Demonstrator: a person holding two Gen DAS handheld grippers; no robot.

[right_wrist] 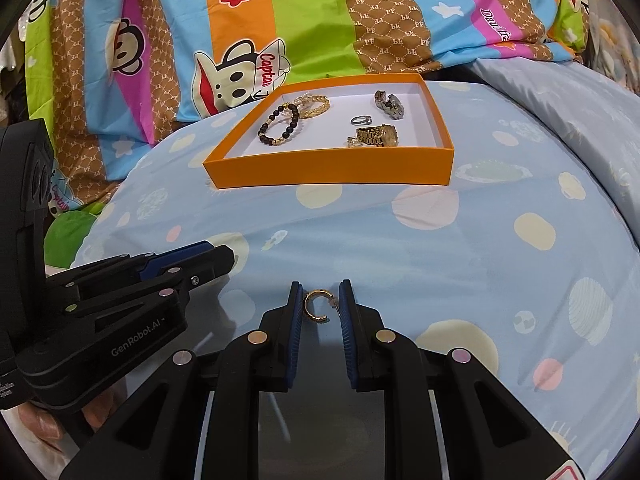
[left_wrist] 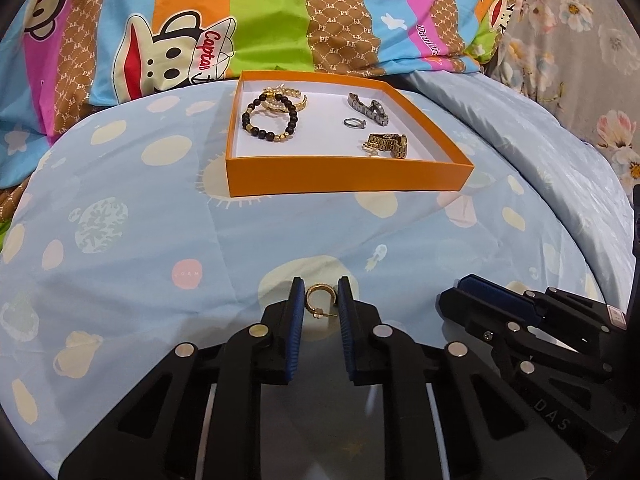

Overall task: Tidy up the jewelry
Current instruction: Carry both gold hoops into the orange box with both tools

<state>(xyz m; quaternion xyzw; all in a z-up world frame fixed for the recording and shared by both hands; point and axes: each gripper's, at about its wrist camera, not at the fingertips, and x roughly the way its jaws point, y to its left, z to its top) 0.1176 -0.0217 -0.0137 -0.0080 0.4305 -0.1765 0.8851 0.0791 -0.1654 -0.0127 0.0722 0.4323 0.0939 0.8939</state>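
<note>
An orange tray lies on the blue bedsheet, holding a black bead bracelet, a gold chain bracelet, a silver ring, a silver watch and a gold watch. My left gripper is open, its jaws on either side of a gold hoop earring on the sheet. My right gripper is open around a second gold hoop earring. Whether the pads touch the earrings I cannot tell.
A colourful cartoon-monkey quilt is piled behind the tray. Each gripper shows in the other's view: the right one at lower right, the left one at lower left. A floral cloth lies at far right.
</note>
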